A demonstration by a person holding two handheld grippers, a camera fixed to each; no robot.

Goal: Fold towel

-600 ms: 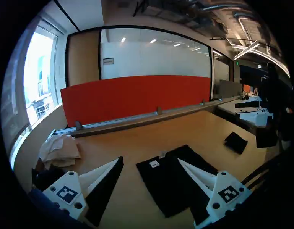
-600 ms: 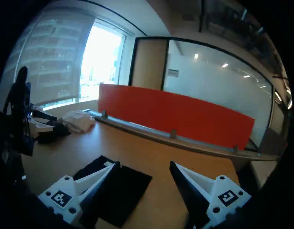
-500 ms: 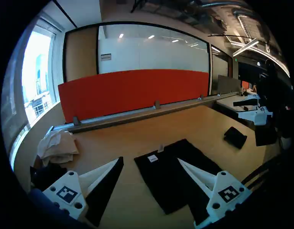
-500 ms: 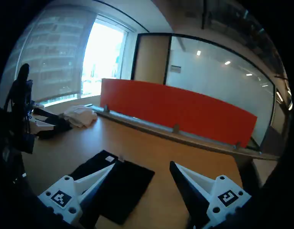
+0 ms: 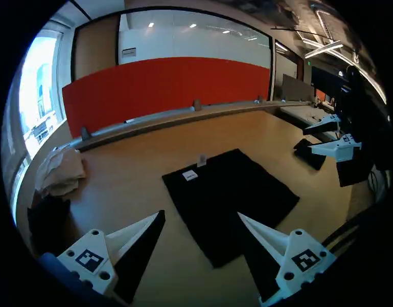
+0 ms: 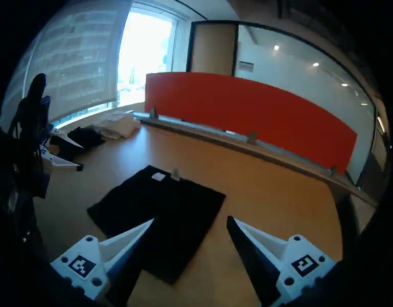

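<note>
At the far left of the table [image 5: 130, 179] sits a pale cloth pile [image 5: 61, 171], well apart from the work and best left alone. The left gripper [image 5: 201, 213] hovers over the near left part of the towel [image 5: 229, 199]. Its fingers are apart and hold nothing.

The towel is black and lies spread flat mid-table, with its white label [image 5: 189, 175] near the far edge. Nothing looks folded yet, so the step in hand is likely the reach for the near edge.

To do it well, I'd lower each gripper onto its own near corner, slide one finger under the cloth, and close only once fabric sits between both fingers. Then lift both corners evenly and carry them toward the label edge. Uneven lifting would probably skew the fold or drag the whole towel along the smooth wood.

The right gripper [image 6: 190, 221] is also spread wide and empty, above the towel's near right side. Farther right lies a small dark cloth [image 5: 308, 153], clear of the towel.
</note>
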